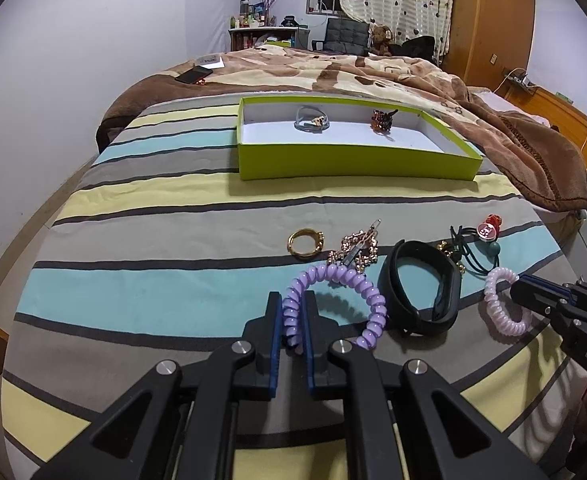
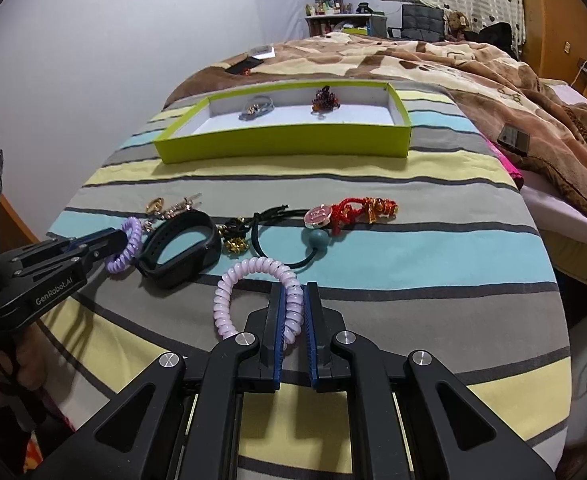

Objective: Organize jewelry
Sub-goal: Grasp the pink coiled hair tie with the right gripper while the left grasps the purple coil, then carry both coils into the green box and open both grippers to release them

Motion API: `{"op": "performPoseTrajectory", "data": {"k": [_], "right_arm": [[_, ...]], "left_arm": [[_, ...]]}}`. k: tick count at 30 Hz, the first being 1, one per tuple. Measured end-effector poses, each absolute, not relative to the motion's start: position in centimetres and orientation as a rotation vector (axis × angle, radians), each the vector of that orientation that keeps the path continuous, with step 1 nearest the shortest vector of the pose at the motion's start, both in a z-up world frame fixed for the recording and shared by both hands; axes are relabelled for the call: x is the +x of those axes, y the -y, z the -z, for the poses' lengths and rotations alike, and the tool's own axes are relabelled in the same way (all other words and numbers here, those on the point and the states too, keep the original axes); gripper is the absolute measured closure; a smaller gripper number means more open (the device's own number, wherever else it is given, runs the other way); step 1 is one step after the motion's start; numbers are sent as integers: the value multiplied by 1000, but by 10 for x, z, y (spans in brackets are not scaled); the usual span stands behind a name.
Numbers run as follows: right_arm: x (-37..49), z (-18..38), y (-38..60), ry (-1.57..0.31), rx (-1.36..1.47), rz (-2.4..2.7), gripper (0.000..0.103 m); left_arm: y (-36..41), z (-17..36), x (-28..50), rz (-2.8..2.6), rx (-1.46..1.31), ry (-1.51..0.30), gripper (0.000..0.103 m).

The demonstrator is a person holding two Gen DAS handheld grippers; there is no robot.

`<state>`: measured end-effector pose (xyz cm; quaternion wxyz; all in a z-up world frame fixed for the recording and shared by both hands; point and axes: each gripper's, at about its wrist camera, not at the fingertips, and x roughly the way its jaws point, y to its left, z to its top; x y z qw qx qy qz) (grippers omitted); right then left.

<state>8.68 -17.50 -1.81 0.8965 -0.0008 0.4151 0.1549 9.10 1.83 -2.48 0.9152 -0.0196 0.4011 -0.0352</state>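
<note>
My left gripper (image 1: 292, 304) is shut on a purple coil hair tie (image 1: 357, 284) that lies on the striped bedspread. My right gripper (image 2: 293, 296) is shut on a pale pink coil hair tie (image 2: 229, 284). Between them lies a black wristband (image 1: 417, 288), also in the right wrist view (image 2: 179, 248). A gold ring (image 1: 304, 243), a rose-gold chain (image 1: 357, 250), black elastic ties with a teal ball (image 2: 313, 238) and a red knotted charm (image 2: 361, 210) lie on the bed. The green tray (image 1: 357, 164) holds a grey bracelet (image 1: 311, 120) and a dark red clip (image 1: 381, 120).
A brown blanket (image 1: 533, 144) is bunched at the right of the bed. A phone (image 1: 193, 75) and a white card lie far back. The bed edge drops off at left and right. A shelf, chair and curtain stand at the far wall.
</note>
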Motion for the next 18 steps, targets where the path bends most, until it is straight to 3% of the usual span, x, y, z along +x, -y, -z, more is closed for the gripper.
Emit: {"op": "performPoseTrajectory", "data": {"k": [18], "right_arm": [[96, -9, 182, -785, 41, -319, 94]], "left_arm": [[-14, -11, 93, 112, -59, -728, 93]]}}
